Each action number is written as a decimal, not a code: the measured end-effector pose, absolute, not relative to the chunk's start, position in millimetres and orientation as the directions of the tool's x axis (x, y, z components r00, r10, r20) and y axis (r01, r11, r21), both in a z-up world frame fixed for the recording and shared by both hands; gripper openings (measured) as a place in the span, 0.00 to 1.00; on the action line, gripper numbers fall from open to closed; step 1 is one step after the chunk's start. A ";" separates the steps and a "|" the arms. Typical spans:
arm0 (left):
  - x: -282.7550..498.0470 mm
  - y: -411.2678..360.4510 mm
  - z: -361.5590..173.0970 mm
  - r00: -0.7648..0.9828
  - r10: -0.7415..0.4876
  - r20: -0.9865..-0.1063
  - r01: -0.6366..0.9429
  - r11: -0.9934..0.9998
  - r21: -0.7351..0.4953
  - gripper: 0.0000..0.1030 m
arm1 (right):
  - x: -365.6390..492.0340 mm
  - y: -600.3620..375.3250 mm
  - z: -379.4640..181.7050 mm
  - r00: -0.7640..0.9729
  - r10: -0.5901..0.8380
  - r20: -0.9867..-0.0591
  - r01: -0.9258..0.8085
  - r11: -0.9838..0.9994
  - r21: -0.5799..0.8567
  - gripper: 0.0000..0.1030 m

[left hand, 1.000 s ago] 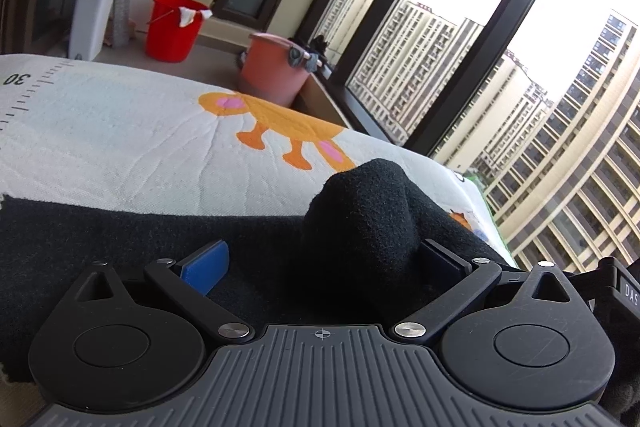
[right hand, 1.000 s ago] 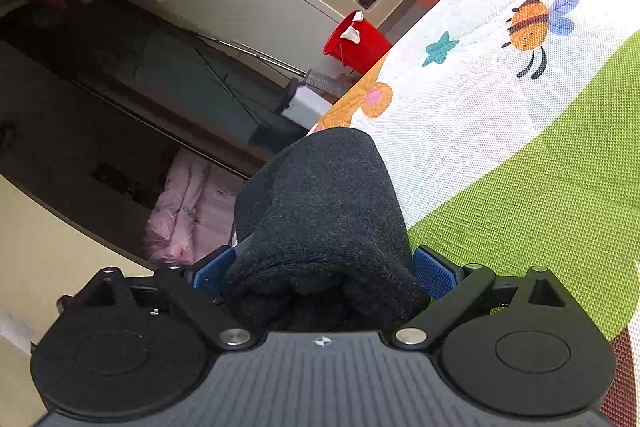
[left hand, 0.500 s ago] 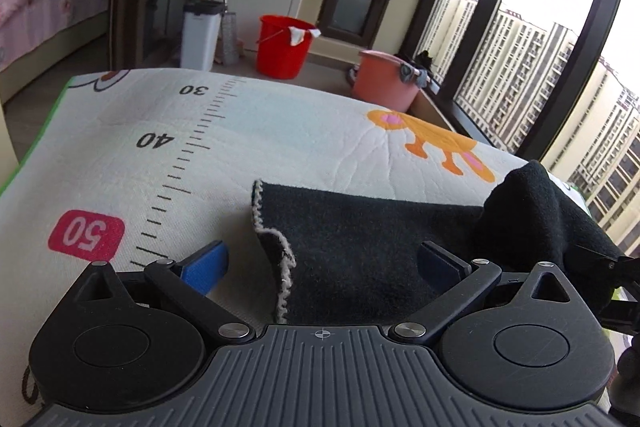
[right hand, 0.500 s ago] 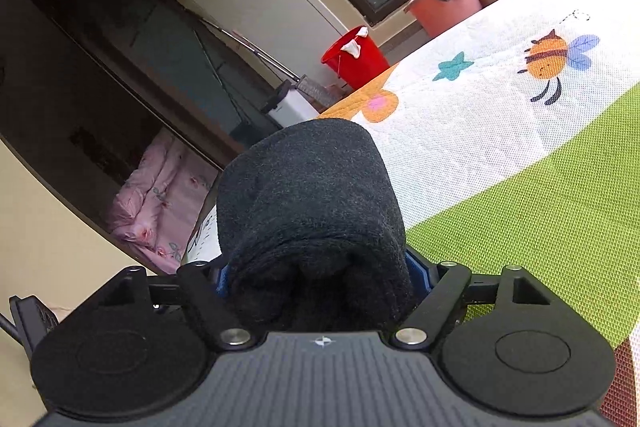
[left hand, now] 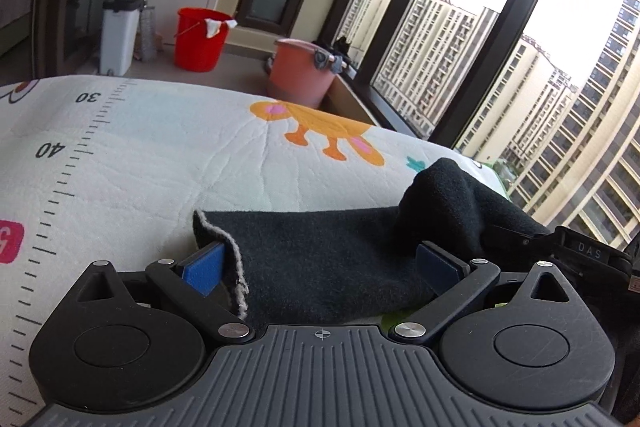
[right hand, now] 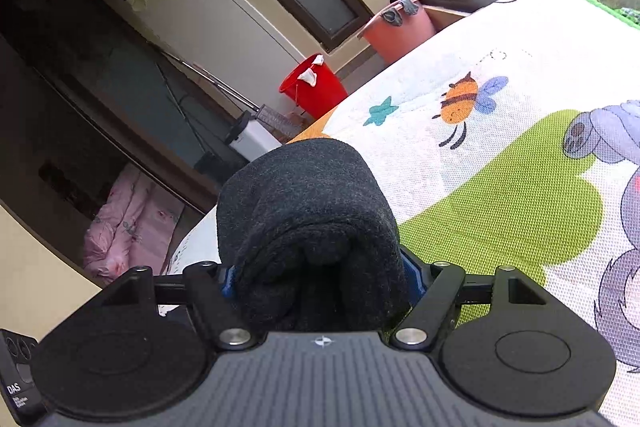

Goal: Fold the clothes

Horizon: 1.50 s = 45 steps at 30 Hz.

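Dark garment (right hand: 308, 227) is being bunched thickly, right gripper (right hand: 320, 283) closing on it, mid-frame.
Left gripper (left hand: 320, 263), unclenched, is straddling the hem; pinching that white-stitched edge (left hand: 234, 267) should square the fold.

Your right gripper (right hand: 320, 275) has just been closing, and its blue pads now press into the rolled black garment (right hand: 308, 227) where a second ago they stood clear on either side. Your left gripper (left hand: 320, 263) has drawn back from the bunched cloth that filled its view then; the garment's flat part with its pale stitched edge (left hand: 234, 259) now lies between the wide pads, the left pad (left hand: 202, 267) just beside that edge
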<state>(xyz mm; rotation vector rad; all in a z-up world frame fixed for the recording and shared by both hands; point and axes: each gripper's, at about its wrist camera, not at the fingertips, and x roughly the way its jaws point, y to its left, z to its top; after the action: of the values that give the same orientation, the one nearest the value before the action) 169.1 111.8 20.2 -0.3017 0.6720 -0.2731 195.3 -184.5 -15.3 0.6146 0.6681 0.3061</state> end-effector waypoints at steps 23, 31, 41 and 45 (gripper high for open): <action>233.8 40.1 38.4 0.721 -0.279 -0.634 0.236 0.959 -0.155 1.00 | 164.0 -40.8 4.6 0.833 0.286 -0.473 -0.393 0.908 -0.144 0.79; 226.4 46.3 34.1 0.731 -0.281 -0.622 0.275 0.955 -0.108 1.00 | 164.8 -88.6 14.7 0.726 0.493 -0.479 -0.485 0.861 0.151 0.84; 211.5 91.2 34.5 0.764 -0.247 -0.596 0.195 0.969 -0.152 1.00 | 177.6 -170.3 26.4 0.624 0.728 -0.283 -0.440 0.627 0.643 0.87; 203.3 116.2 35.1 0.774 -0.195 -0.602 0.127 0.980 -0.154 1.00 | 200.9 -162.1 11.8 0.639 0.701 -0.316 -0.353 0.632 0.690 0.87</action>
<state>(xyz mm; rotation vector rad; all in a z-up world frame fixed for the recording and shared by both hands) 203.3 116.2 35.1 -0.1064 0.6627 -0.1743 200.9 -162.1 11.8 0.6267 0.6143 0.6485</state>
